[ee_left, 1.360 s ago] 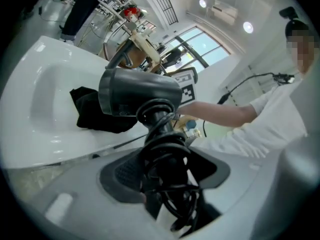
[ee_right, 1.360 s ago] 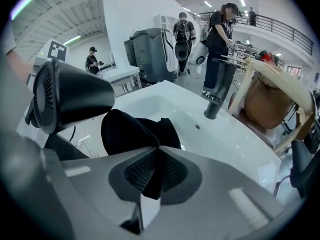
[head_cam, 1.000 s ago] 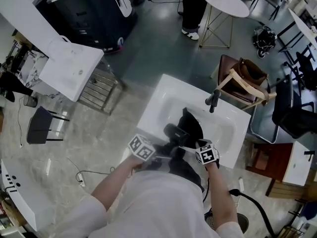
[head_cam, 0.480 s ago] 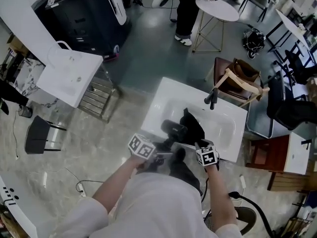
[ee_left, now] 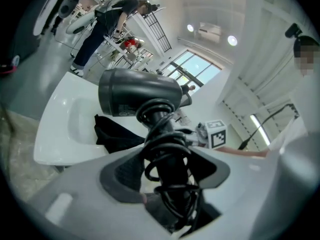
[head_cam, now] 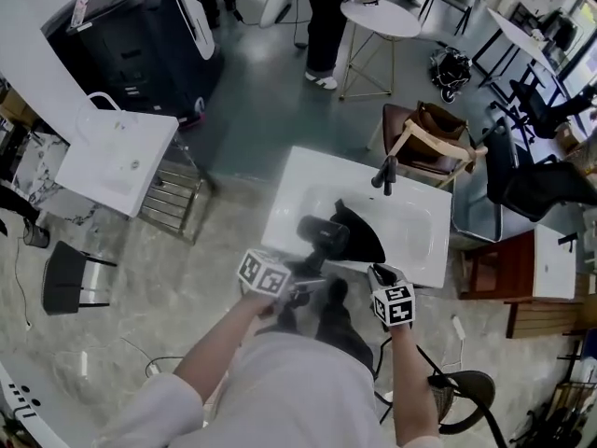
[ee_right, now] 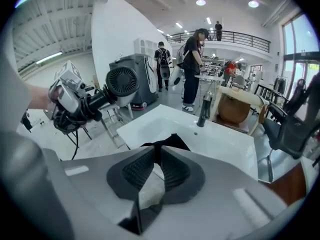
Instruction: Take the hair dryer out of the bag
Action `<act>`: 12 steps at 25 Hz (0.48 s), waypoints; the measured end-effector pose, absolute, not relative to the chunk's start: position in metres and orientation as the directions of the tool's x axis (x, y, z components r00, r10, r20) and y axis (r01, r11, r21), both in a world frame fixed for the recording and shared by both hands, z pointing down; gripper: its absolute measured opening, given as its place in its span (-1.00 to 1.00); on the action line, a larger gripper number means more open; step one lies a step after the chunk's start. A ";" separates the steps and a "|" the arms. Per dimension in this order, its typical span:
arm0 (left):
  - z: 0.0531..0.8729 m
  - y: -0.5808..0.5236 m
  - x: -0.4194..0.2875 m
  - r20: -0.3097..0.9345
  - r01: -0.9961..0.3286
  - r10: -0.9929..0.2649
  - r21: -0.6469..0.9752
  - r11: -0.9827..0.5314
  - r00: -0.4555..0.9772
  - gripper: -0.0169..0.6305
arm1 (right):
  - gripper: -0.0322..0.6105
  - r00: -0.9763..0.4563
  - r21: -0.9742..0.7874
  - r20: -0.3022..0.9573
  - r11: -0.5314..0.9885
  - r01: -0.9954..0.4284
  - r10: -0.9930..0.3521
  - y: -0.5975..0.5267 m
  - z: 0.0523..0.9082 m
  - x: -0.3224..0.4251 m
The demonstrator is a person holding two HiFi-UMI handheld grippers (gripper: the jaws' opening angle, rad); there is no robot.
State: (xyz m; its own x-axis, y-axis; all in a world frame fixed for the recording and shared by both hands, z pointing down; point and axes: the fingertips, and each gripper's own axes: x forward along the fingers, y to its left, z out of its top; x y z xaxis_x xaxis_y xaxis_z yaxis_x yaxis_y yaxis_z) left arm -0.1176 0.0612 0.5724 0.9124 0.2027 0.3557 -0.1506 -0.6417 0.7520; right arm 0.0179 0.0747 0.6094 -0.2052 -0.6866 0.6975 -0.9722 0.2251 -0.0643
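Observation:
My left gripper point(head_cam: 300, 283) point(ee_left: 167, 170) is shut on the handle of a black hair dryer point(head_cam: 322, 235) point(ee_left: 137, 91); its cord is wound round the handle between the pads. The dryer hangs above the near rim of a white sink point(head_cam: 308, 177), clear of the bag. The black bag point(head_cam: 357, 234) point(ee_left: 114, 134) point(ee_right: 167, 142) lies slumped in the basin. My right gripper point(head_cam: 378, 274) point(ee_right: 160, 152) hovers at the sink's near edge, pointing down at the bag. Its jaws have just been closing and stand a thin slit apart with nothing between them.
A dark faucet point(head_cam: 384, 174) stands at the sink's far rim. Behind it is a wooden chair with a brown bag point(head_cam: 427, 136). A second white basin point(head_cam: 117, 152) sits on a stand at left. A person point(head_cam: 326, 17) stands by a round table point(head_cam: 378, 17).
The dryer rose out of the bag in my left gripper. My right gripper let go of the bag's edge and drew up and back; the bag dropped flat into the sink.

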 end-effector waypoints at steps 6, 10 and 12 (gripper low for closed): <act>0.549 0.065 -0.117 0.316 -0.115 0.201 0.751 -0.651 0.927 -0.12 | -0.77 -0.207 -0.073 0.650 0.211 -0.975 -0.732 0.096 0.574 0.001; 0.537 0.071 -0.118 0.311 -0.116 0.188 0.744 -0.658 0.932 -0.12 | -0.77 -0.215 -0.073 0.629 0.219 -0.973 -0.747 0.106 0.554 -0.002; 0.530 0.072 -0.117 0.308 -0.123 0.170 0.739 -0.663 0.936 -0.12 | -0.79 -0.220 -0.074 0.607 0.221 -0.972 -0.764 0.110 0.540 0.001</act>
